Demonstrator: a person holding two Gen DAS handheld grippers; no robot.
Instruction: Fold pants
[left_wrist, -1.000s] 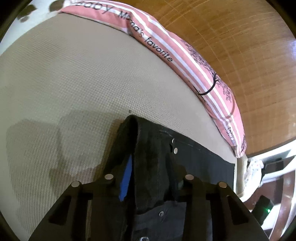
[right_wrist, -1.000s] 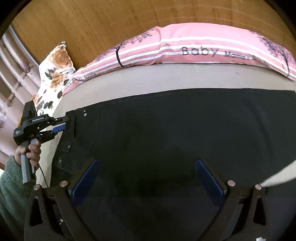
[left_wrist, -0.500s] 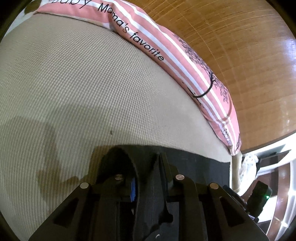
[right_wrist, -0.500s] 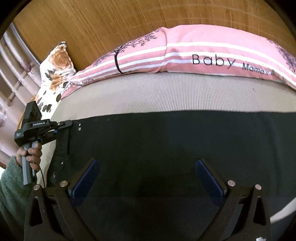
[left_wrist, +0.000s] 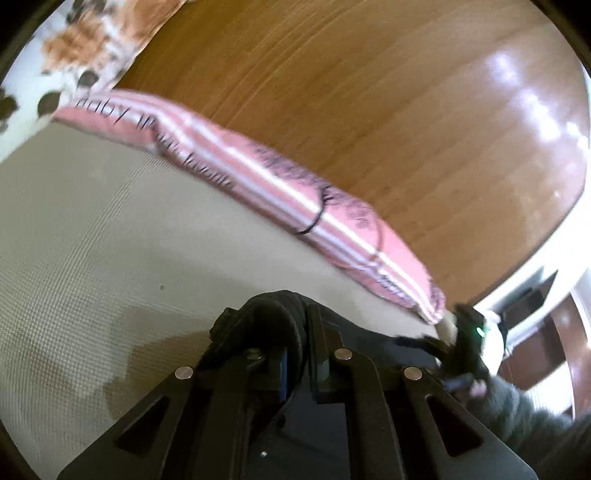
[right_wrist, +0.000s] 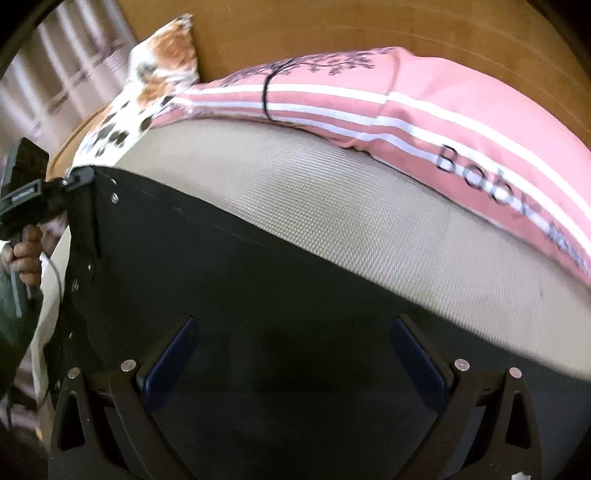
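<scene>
Black pants (right_wrist: 258, 288) lie spread on a beige mattress (right_wrist: 332, 206). My left gripper (left_wrist: 303, 354) is shut on a bunched corner of the pants' waistband (left_wrist: 273, 314) and holds it above the mattress (left_wrist: 92, 229). It also shows at the far left of the right wrist view (right_wrist: 79, 179), pinching the waistband corner. My right gripper (right_wrist: 291, 350) is open, its blue-padded fingers (right_wrist: 170, 354) wide apart over the black cloth, holding nothing. The right gripper appears blurred at the right of the left wrist view (left_wrist: 461, 350).
A pink striped pillow (right_wrist: 406, 99) lies along the far edge of the mattress against a wooden headboard (left_wrist: 369, 92). A floral pillow (right_wrist: 155, 74) sits at the left end. A curtain (right_wrist: 55, 74) hangs beyond the bed's left side.
My left gripper has lifted the waistband corner and swung toward the right gripper; both views are blurred by motion. My right gripper stays open over the pants and has turned to the right.
</scene>
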